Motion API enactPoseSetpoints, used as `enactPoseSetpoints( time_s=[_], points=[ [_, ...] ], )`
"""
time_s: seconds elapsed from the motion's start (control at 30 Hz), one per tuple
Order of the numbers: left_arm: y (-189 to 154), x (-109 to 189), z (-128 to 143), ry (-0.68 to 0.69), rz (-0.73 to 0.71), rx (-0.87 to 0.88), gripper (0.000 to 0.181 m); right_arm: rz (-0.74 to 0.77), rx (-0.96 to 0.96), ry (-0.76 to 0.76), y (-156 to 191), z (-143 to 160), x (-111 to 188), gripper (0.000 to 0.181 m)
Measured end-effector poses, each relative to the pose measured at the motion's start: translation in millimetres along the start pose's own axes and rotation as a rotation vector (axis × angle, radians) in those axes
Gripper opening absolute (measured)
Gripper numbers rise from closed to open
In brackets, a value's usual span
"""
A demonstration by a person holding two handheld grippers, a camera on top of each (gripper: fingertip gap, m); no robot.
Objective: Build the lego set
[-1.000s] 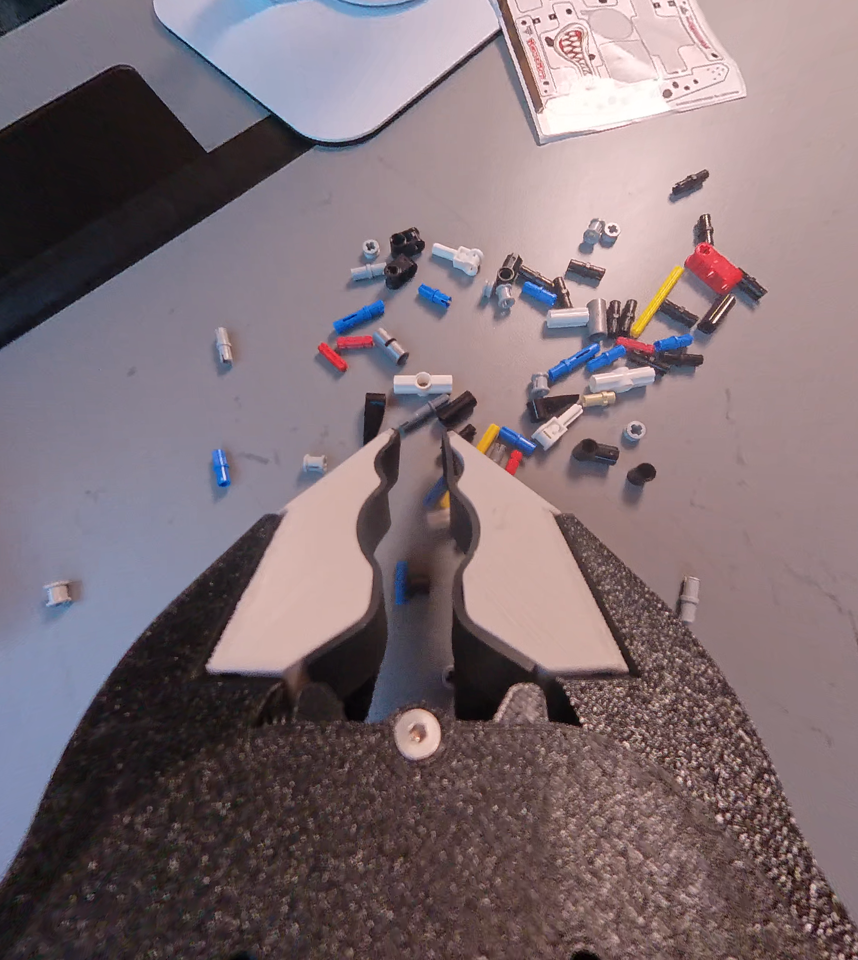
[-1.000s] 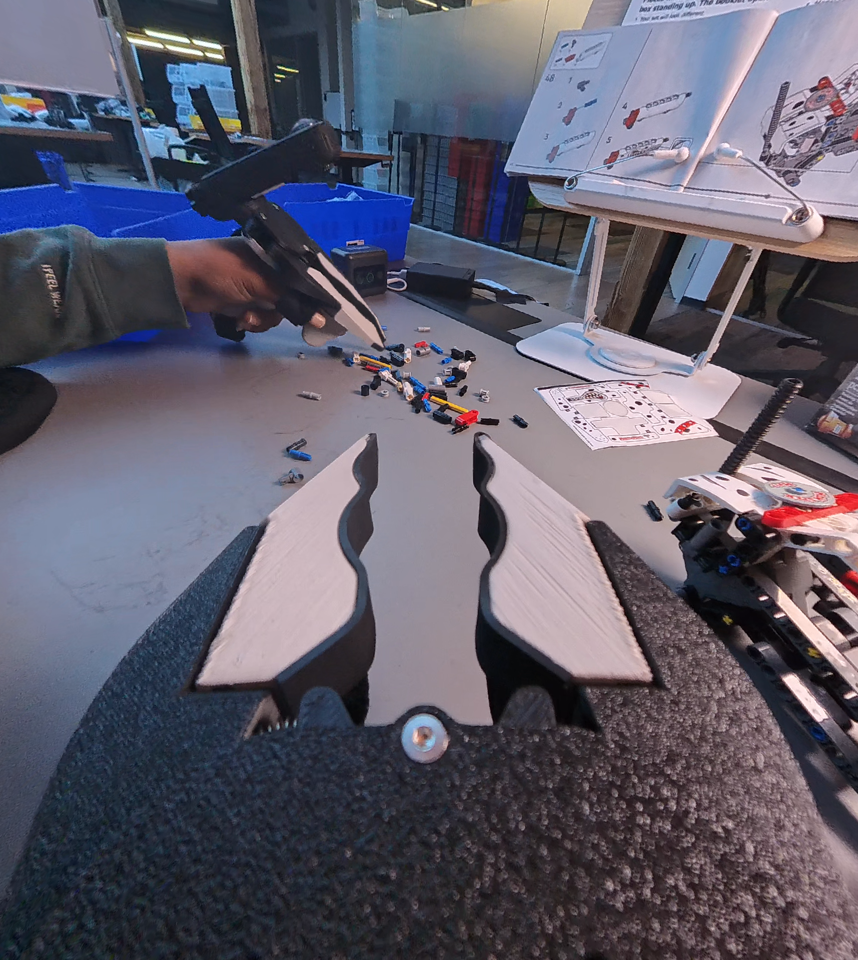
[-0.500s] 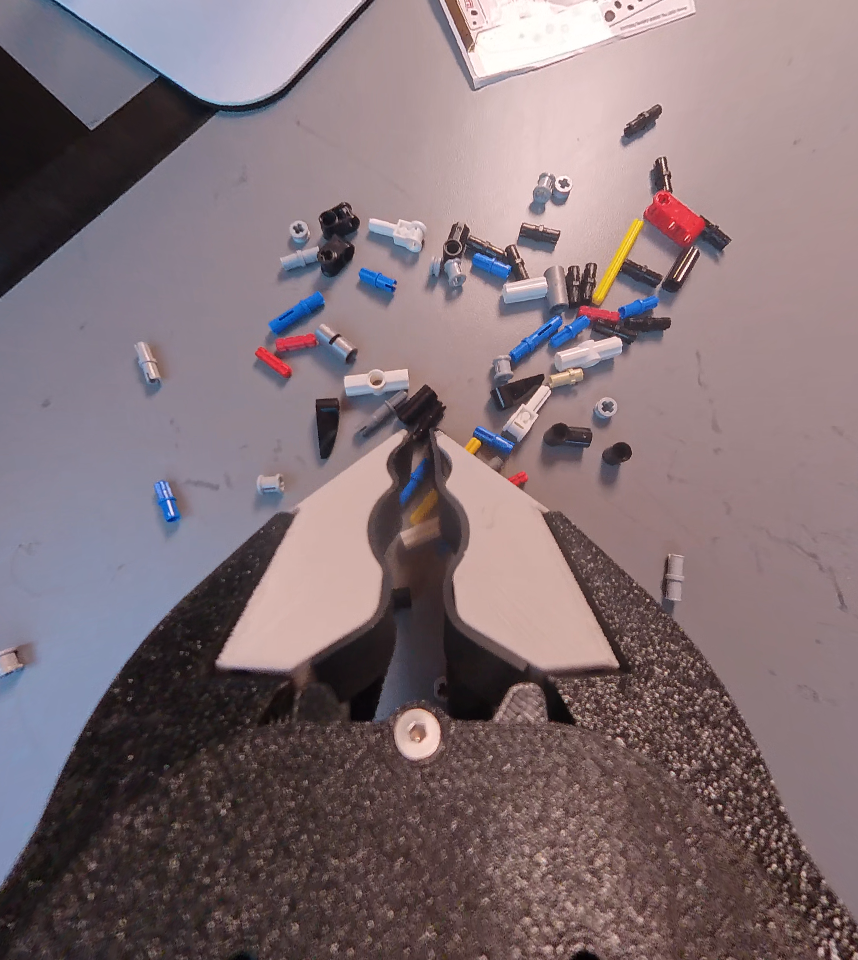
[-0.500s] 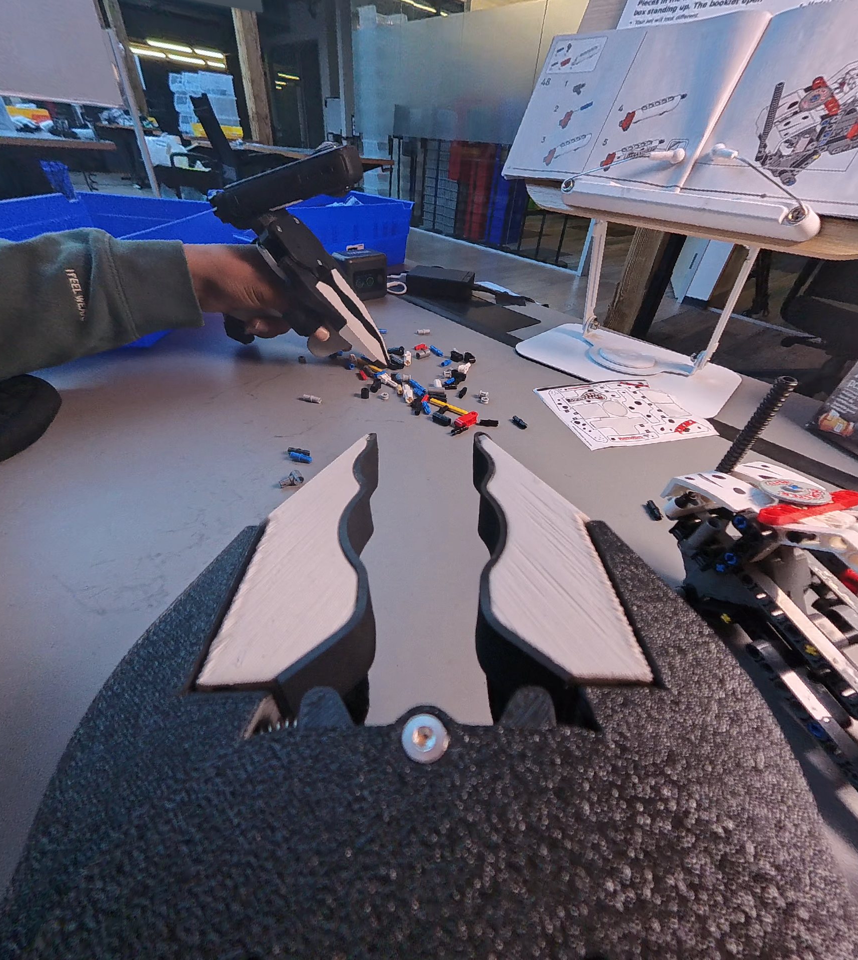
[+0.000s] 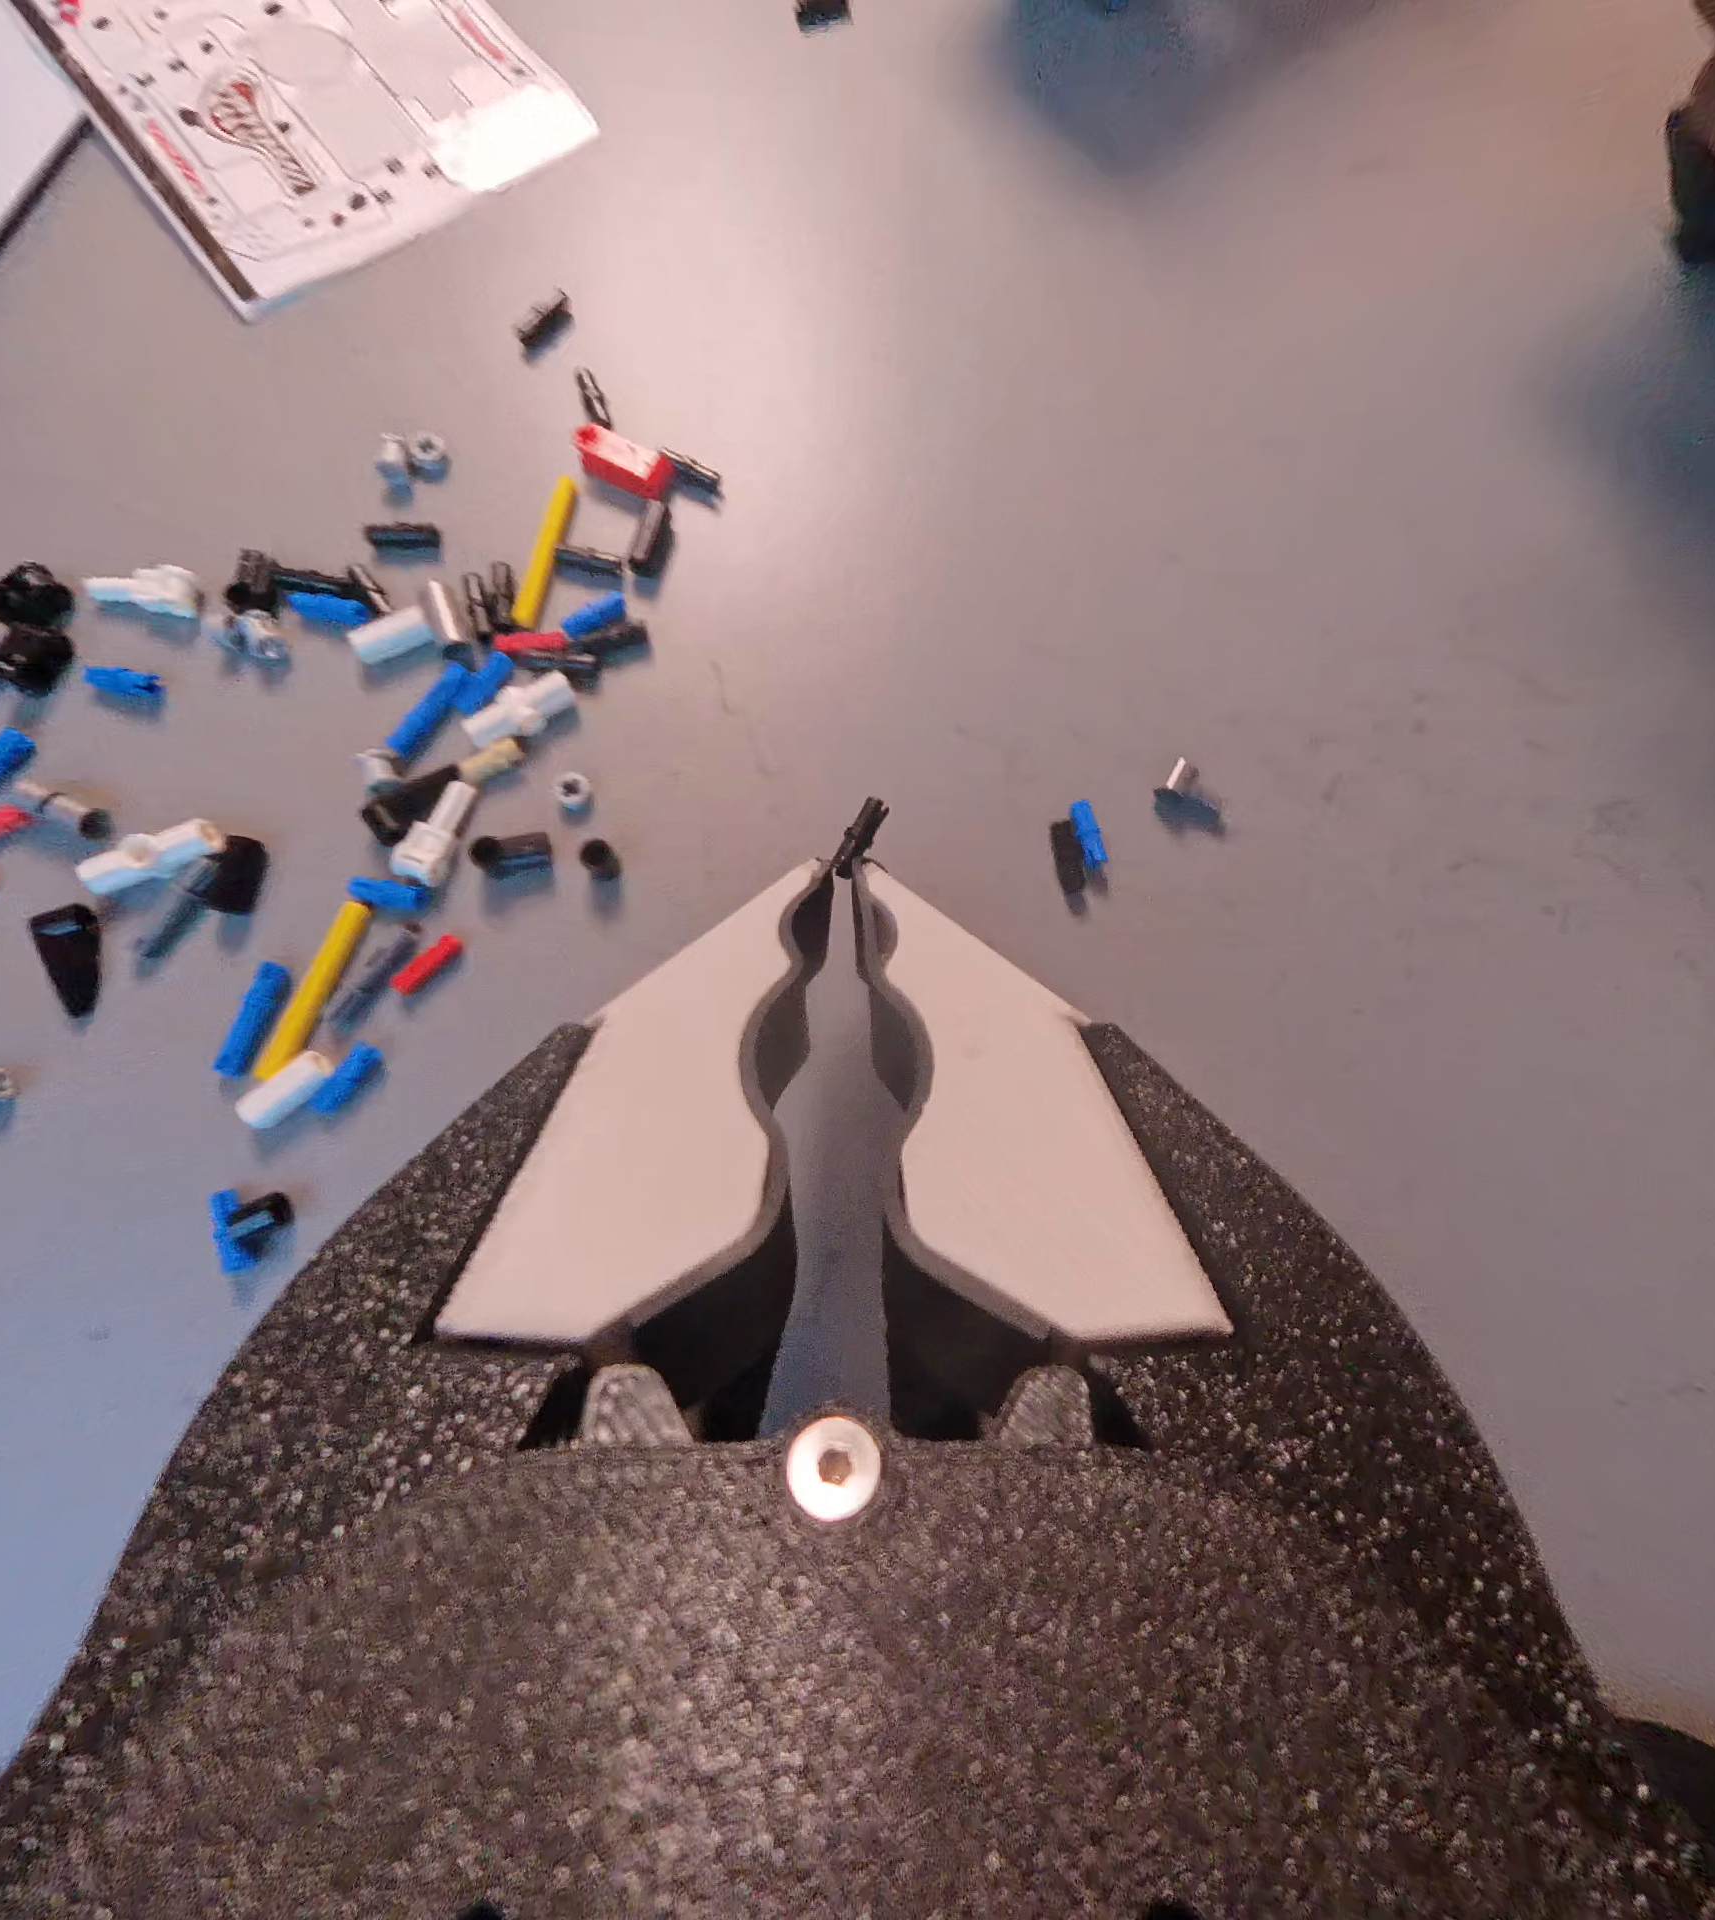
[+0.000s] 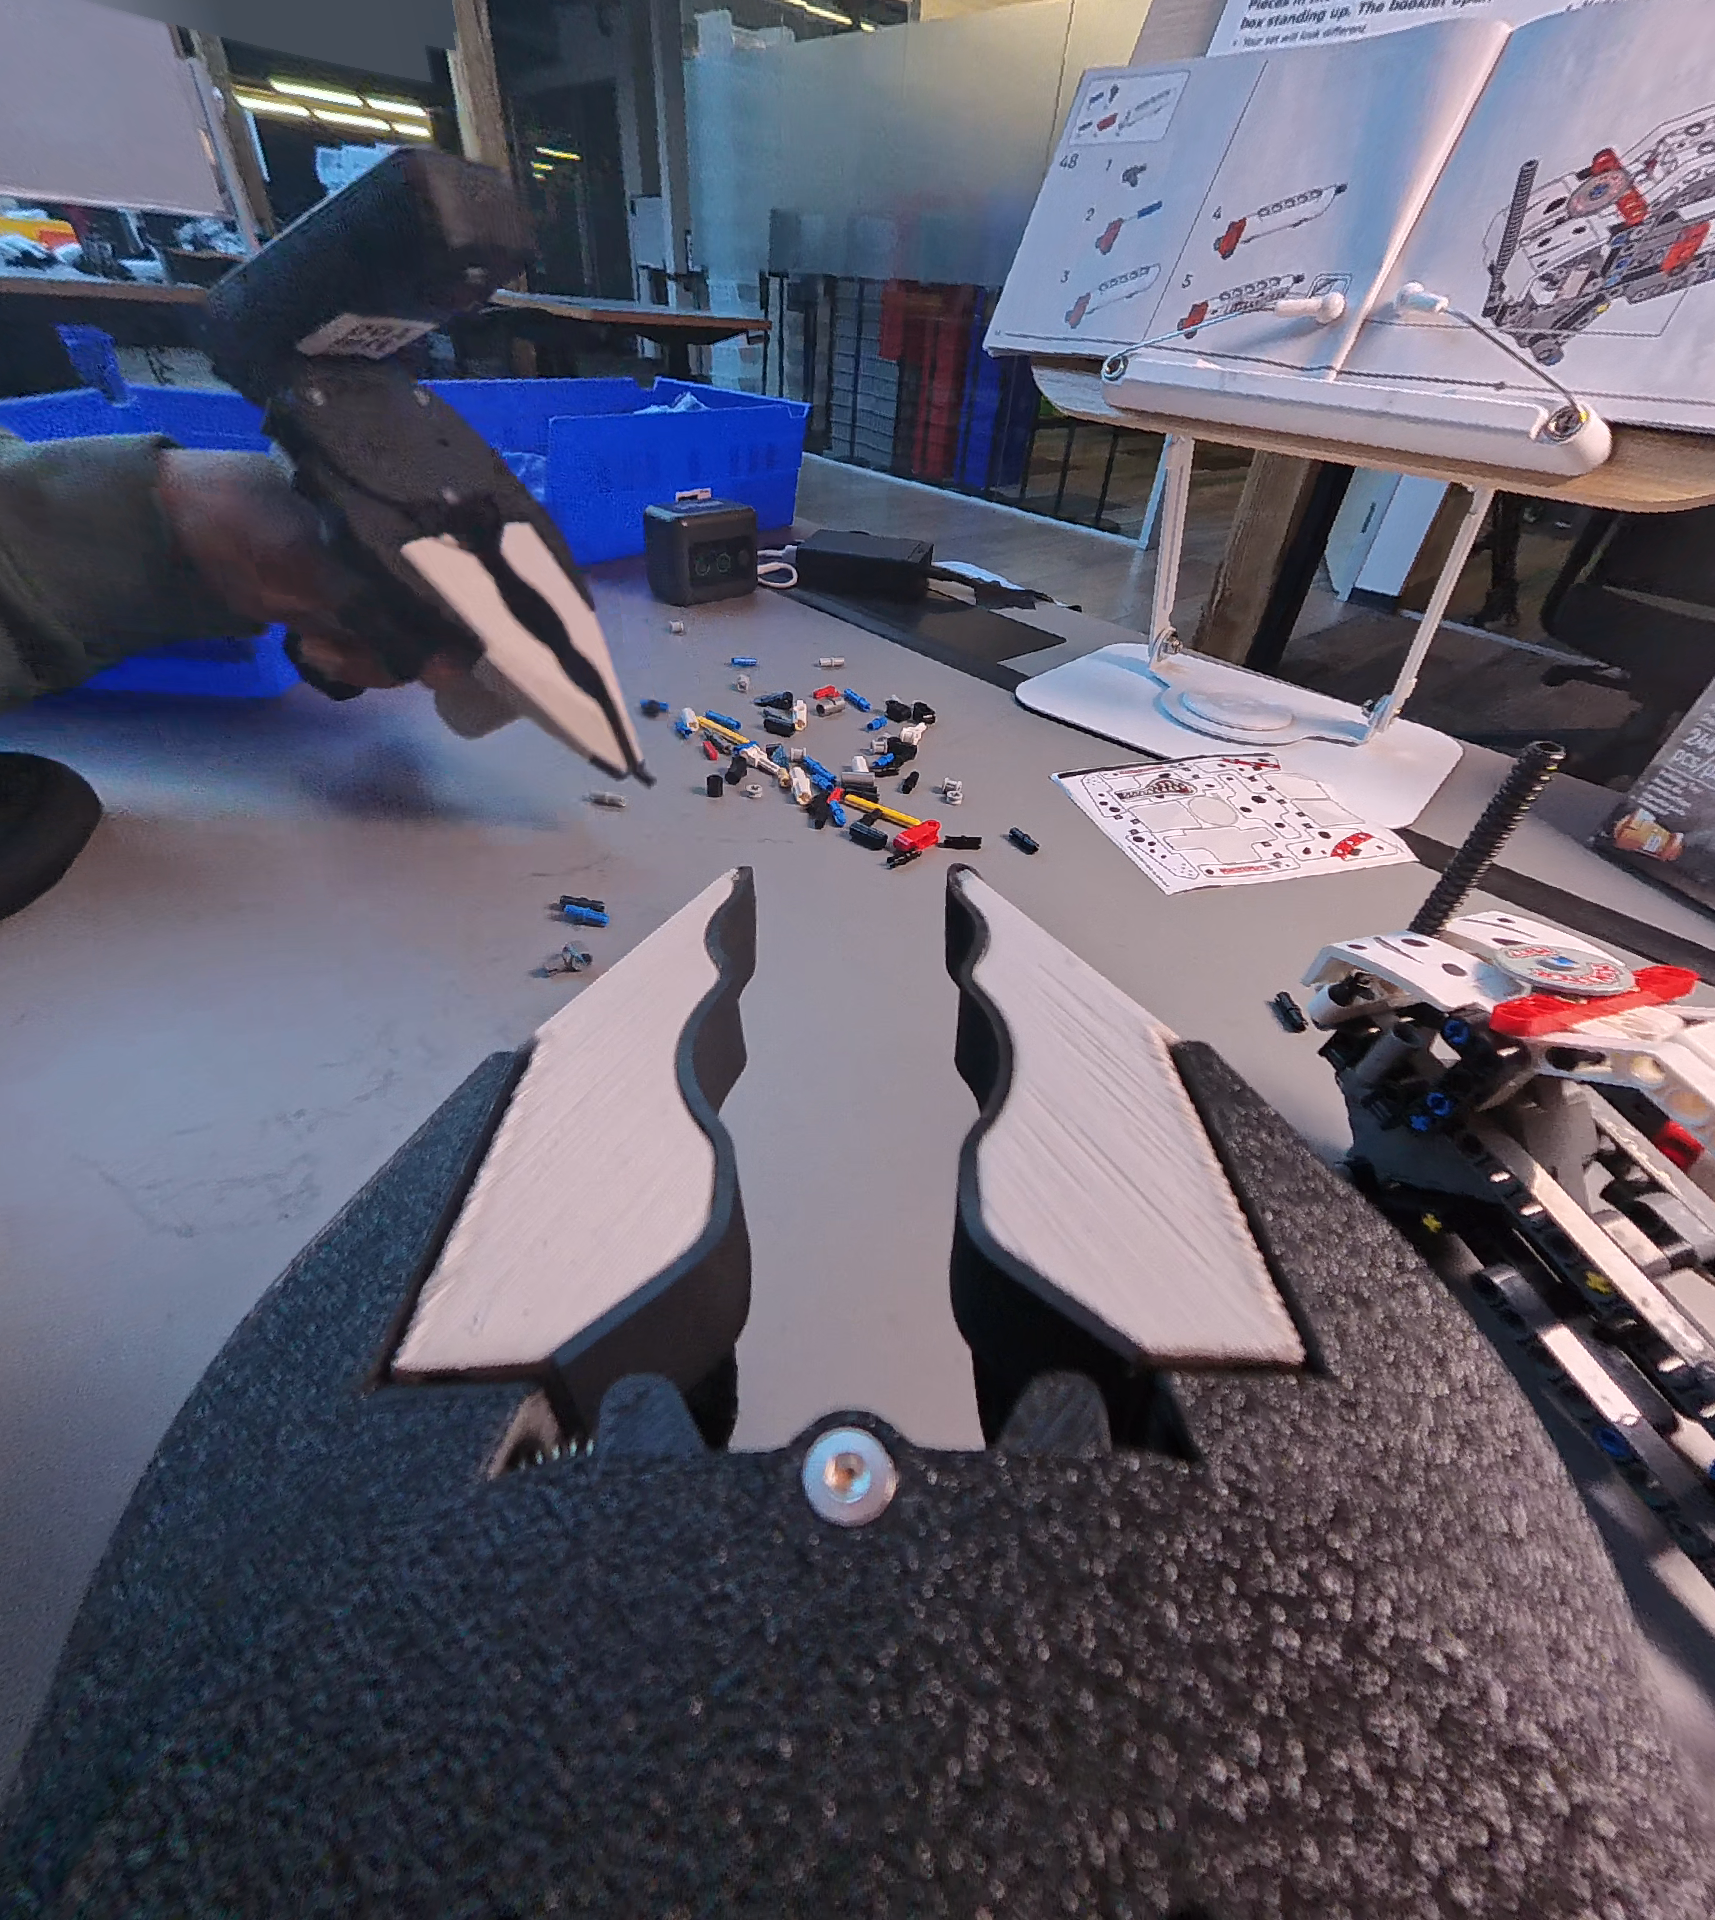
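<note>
Grey and scuffed, the surface lies under a small black pin, which is pinched at the very tips of the left tongs and held just above it, to the right of the loose pile of parts. The right tongs wait with fingers apart beside the half-built model. To seat the pin well, I'd carry it level and slowly towards the model, since so shallow a pinch could let it twist or drop.
</note>
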State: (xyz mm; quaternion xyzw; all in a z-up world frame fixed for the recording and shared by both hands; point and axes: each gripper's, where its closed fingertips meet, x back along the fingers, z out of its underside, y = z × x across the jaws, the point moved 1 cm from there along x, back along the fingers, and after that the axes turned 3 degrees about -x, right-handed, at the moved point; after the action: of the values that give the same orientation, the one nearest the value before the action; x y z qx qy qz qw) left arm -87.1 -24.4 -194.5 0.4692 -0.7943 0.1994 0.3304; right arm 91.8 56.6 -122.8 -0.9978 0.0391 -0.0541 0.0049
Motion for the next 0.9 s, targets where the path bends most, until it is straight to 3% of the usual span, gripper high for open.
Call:
enactPoseSetpoints(
  time_s=[0.17, 0.43, 0.5, 0.6, 0.67, 0.73, 0.83, 0.9],
  points=[
    [-33, -10, 14, 0.014, -0.012, 0.008, 0.003, -0.001, 0.009, 0.016, 1, 3, -2, 0.036],
    [-45, -21, 14, 0.041, -0.055, -0.055, 0.004, 0.009, 0.016, 0.009, 0, 2, -1, 0.036],
    [-45, -19, 13, 0.03, -0.046, -0.047, 0.015, 0.008, 0.017, 0.009, 0, 2, -1, 0.036],
    [-36, -6, 6, -0.048, -0.052, 0.021, 0.017, 0.005, 0.029, 0.012, 2, 2, -1, 0.036],
    [-15, 5, 9, -0.066, -0.135, 0.079, 0.015, 0.002, 0.038, 0.013, 3, 2, -1, 0.036],
    [9, 12, 23, -0.029, -0.233, 0.122, 0.013, -0.001, 0.046, 0.016, 4, 2, -1, 0.036],
    [23, 9, 39, 0.024, -0.268, 0.132, 0.015, -0.007, 0.058, 0.021, 6, 3, -2, 0.036],
    [28, 6, 41, 0.036, -0.289, 0.105, 0.007, -0.008, 0.062, 0.025, 7, 4, -2, 0.036]
  ],
)
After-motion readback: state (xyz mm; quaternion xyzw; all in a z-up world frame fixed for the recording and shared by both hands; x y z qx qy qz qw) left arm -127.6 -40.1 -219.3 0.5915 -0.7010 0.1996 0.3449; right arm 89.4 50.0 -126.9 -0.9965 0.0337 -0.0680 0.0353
